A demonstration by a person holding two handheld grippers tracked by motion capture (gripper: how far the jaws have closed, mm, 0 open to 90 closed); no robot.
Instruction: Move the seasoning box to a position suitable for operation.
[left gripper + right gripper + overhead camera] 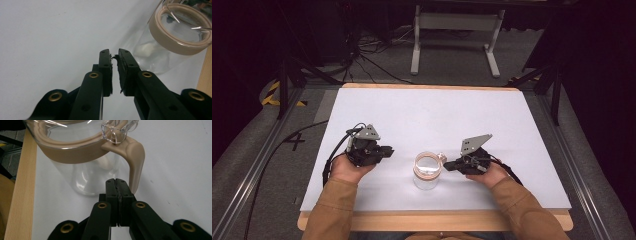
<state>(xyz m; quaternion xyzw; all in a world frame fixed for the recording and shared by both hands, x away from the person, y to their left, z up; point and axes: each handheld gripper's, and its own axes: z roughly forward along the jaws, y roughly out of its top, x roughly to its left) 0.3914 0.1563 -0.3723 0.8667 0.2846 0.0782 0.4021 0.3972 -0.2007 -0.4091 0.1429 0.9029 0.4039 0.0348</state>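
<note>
Glass jug [427, 172] with beige collar stands upright between both grippers, contents unclear

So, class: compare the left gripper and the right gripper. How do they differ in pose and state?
The left gripper sits apart from the jug, while the right gripper has its tips right at the jug's handle. The left gripper's fingers show a thin gap between them; the right gripper's fingers are pressed together. Both are black, hand-held, grip nothing and point inward at the jug.
</note>
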